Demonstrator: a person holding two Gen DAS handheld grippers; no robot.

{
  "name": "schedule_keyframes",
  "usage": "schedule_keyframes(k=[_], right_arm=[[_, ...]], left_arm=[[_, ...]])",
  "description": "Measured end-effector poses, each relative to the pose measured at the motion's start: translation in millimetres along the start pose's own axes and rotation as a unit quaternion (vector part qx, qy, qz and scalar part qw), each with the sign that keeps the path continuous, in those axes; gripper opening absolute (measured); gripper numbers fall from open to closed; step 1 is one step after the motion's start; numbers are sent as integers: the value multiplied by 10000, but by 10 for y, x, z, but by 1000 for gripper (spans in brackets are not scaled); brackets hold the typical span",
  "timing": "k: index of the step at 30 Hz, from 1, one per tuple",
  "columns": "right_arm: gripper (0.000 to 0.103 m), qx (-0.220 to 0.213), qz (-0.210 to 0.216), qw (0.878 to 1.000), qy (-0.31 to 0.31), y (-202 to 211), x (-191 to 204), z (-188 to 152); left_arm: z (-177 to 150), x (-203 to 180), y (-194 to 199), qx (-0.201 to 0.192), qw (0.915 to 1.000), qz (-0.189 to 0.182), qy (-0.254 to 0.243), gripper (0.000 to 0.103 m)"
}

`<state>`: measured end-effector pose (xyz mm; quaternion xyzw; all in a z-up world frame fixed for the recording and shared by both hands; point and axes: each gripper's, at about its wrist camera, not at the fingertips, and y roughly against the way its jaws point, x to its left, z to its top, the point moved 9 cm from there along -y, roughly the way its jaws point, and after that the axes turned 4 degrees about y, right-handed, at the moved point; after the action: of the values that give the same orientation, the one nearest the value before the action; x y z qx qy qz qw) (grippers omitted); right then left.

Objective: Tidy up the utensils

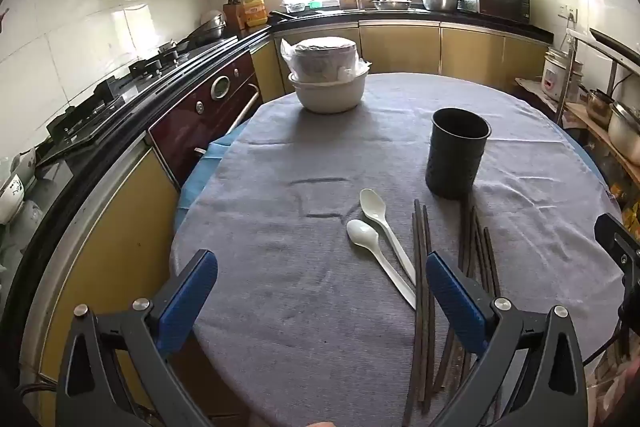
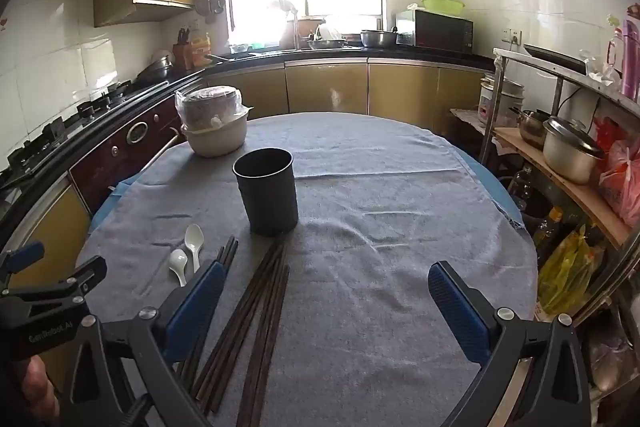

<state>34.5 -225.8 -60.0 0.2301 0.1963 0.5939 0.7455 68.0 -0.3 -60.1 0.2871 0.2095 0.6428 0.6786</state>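
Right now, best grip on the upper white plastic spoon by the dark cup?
Grip the upper white plastic spoon on its flat handle, mid-length, coming from straight above with the left gripper, fingers closing across the handle's width. It lies flat on the grey cloth, bowl end up. Its handle runs close beside the lower white spoon and the dark chopsticks, so a narrow top-down pinch looks safest.

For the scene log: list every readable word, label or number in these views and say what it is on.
"GenRobot.AI": on the body of the left gripper, printed white on black, at the left edge of the right wrist view.
Yellow box on the counter: print too blurred to read.
Microwave and rice cooker panels: too small to read.
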Motion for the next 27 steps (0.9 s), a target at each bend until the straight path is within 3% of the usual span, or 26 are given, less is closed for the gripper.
schedule_keyframes(k=[6,27], right_arm=[[103,80,61,9999,-68,-57,94,-14],[103,164,89,9998,-71,-131,96,-56]], left_arm=[[-41,134,-1,-12,10000,-49,58,103],[-37,45,-91,161,9999,2,47,103]])
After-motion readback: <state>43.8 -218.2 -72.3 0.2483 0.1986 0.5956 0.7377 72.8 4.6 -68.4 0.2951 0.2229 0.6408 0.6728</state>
